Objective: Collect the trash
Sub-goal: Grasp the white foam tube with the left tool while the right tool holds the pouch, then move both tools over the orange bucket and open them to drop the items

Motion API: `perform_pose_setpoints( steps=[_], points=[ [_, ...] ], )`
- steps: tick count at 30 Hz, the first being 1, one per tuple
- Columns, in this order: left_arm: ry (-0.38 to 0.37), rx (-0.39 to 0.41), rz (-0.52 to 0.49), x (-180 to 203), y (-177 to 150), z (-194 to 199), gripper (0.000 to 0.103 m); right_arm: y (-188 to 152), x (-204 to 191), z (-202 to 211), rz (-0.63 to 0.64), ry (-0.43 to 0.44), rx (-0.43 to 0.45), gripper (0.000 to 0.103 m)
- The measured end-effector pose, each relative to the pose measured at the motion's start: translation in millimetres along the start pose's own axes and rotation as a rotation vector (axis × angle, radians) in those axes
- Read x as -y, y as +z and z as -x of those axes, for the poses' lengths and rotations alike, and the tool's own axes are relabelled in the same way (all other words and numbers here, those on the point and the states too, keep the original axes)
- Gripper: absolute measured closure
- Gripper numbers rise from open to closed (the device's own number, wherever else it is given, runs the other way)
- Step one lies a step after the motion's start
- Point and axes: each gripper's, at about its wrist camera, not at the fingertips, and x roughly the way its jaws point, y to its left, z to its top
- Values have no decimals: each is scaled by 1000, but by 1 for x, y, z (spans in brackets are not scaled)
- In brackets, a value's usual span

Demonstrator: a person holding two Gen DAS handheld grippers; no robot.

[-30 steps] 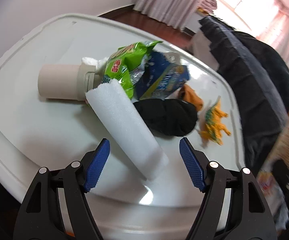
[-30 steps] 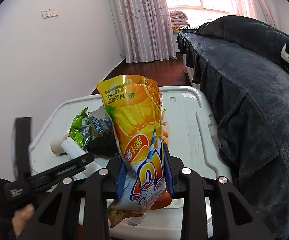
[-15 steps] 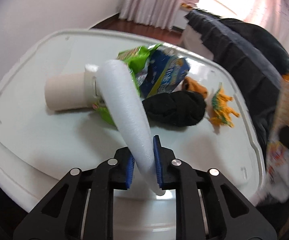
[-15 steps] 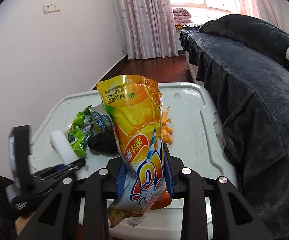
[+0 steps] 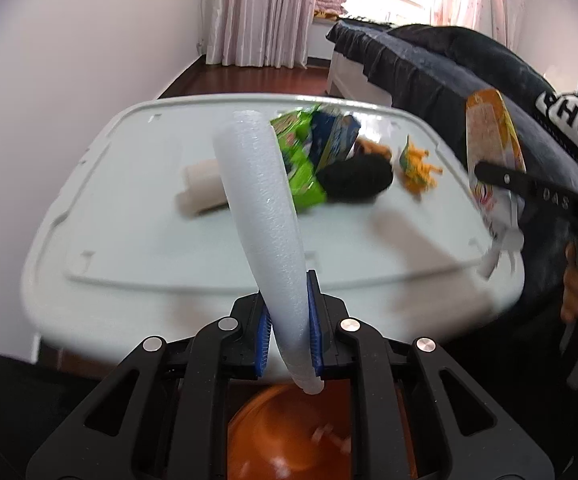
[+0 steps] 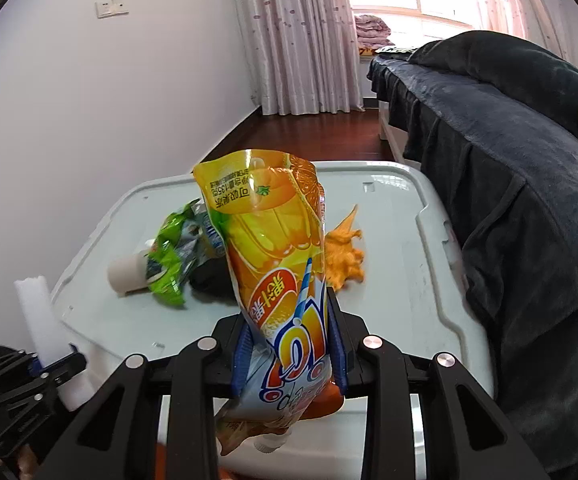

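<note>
My left gripper [image 5: 288, 330] clamps the narrow end of a white foam tube [image 5: 267, 216], which slants up off the white bin lid [image 5: 137, 208], clear of it. My right gripper [image 6: 291, 346] grips an orange juice pouch [image 6: 273, 256] upright, its print upside down, above the lid's near edge. On the lid's middle lie a crumpled green wrapper [image 5: 297, 168] and a blue wrapper [image 5: 335, 138], overlapping, with a beige cardboard roll [image 5: 201, 192] on its side just beside the green one.
</note>
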Motion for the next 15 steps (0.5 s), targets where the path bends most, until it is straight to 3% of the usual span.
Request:
perform_pose_setpoints(
  steps=[9,15],
  points=[
    [13,-67,-42,-24,-49,36,88,-54,-45,28,48,112,-89,71],
    [-72,-168,-131,-8,-75,38,88,-96,-81,46,62,241,-198,71]
  ],
)
